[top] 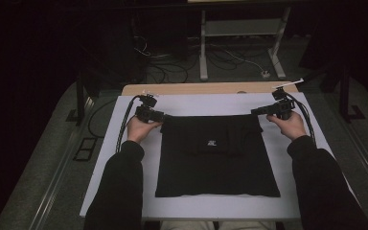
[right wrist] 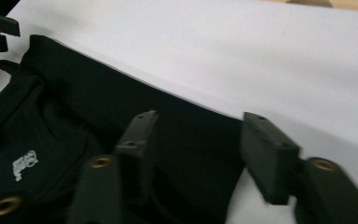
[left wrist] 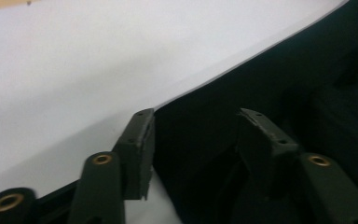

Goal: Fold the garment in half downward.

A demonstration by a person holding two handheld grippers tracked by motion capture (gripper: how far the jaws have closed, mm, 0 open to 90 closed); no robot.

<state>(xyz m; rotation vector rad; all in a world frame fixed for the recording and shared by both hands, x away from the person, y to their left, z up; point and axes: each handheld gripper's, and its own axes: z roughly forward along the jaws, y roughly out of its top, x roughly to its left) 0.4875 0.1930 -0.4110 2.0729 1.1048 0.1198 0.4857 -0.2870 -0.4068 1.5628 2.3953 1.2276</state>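
A black folded garment [top: 215, 158] with a small white logo [top: 212, 143] lies flat on a white sheet [top: 120, 163]. My left gripper [top: 162, 115] sits at the garment's far left corner, held by the person's left hand. In the left gripper view its jaws [left wrist: 196, 116] stand apart over the cloth's edge [left wrist: 270, 84], with no pad pressing on it. My right gripper [top: 255, 112] is at the far right corner. In the right gripper view its jaws [right wrist: 198, 116] are spread wide above the corner of the garment [right wrist: 74, 107], and the logo [right wrist: 24, 164] shows at the lower left.
The white sheet covers a wooden table whose far edge [top: 196, 88] shows bare. Beyond it, on the dark floor, are cables and a white metal stand [top: 203, 48]. Bare white sheet lies on both sides of the garment and in front of it.
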